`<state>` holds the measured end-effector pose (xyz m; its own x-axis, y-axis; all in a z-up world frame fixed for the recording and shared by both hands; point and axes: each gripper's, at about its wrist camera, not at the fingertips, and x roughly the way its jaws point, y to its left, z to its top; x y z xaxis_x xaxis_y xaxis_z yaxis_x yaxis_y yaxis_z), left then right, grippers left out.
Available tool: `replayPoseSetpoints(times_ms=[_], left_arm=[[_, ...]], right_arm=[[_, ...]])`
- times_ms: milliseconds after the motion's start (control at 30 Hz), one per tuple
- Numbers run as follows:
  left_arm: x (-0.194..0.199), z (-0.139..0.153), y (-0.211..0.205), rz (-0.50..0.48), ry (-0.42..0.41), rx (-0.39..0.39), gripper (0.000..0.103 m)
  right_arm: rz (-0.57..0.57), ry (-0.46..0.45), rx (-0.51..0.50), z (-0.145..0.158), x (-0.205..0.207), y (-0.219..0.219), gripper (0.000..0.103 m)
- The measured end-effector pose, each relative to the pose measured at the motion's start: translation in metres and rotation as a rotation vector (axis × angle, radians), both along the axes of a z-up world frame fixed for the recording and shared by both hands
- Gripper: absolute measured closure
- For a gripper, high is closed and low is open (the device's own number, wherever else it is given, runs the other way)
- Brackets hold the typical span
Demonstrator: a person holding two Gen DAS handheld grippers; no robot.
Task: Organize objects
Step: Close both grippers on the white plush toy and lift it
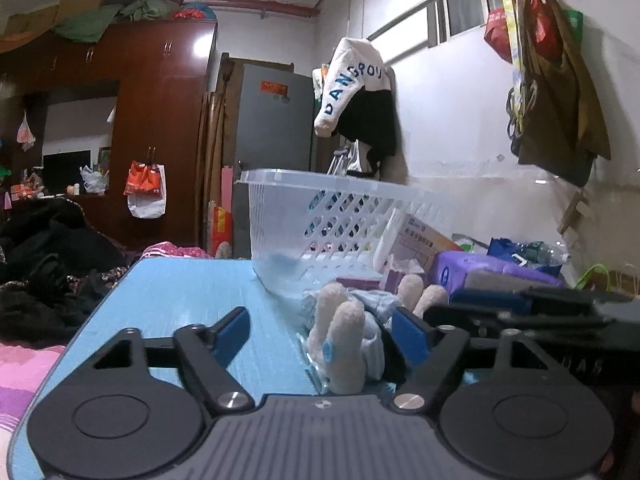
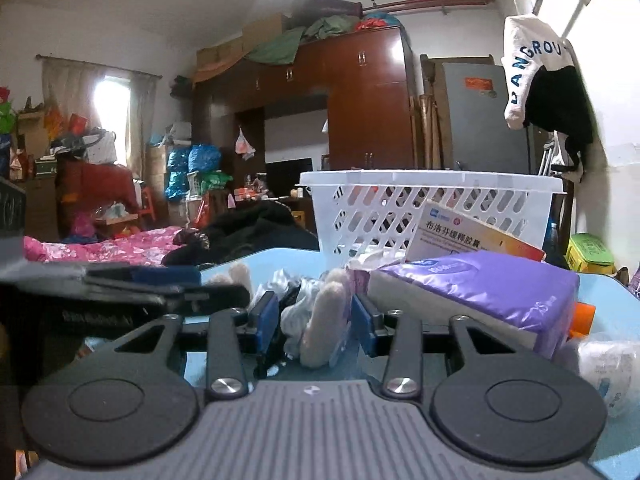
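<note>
Blk claw (image 1: 318,330), blue pads, prob. rubber.

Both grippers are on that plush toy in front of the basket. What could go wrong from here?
1. The plush toy sits off-centre in the left gripper, whose left pad is clear of it; it could slip out when lifted.
2. The right gripper seems to pinch only one limb, so the toy may dangle and catch the white basket rim.

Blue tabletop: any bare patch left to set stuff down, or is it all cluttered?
Free: the blue tabletop to the left of the white basket, out to the table's edge by the bedding. Crowded: beside the basket, where the plush toy, purple pack and medicine box sit close together. Both tools work there.
</note>
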<state>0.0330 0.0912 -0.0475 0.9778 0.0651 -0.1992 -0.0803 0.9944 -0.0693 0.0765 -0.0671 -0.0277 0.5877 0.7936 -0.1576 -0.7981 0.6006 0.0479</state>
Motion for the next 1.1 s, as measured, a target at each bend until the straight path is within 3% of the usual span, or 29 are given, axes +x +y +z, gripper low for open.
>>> replayPoseSetpoints(times_ms=[100,200,300,433,733,1100], left_arm=[[0.005,-0.003,-0.001,0.000,0.018,0.006,0.037],[0.005,-0.004,-0.002,-0.003,0.023,0.011,0.050],[0.004,-0.005,-0.004,-0.008,0.018,0.023,0.077],[-0.001,-0.004,-0.014,0.004,0.001,0.072,0.081],[-0.017,0.010,-0.024,-0.007,-0.054,0.111,0.082],[-0.018,0.056,-0.033,-0.035,-0.146,0.146,0.083]], right_arm=[[-0.013,0.001,-0.025,0.000,0.001,0.009,0.060],[-0.011,0.017,-0.045,-0.001,0.003,0.014,0.070],[-0.008,0.022,-0.047,-0.003,0.003,0.013,0.080],[0.002,-0.017,-0.055,-0.001,-0.002,0.011,0.087],[0.032,-0.087,-0.040,0.014,-0.011,0.003,0.089],[0.083,-0.123,-0.002,0.066,0.004,-0.010,0.089]])
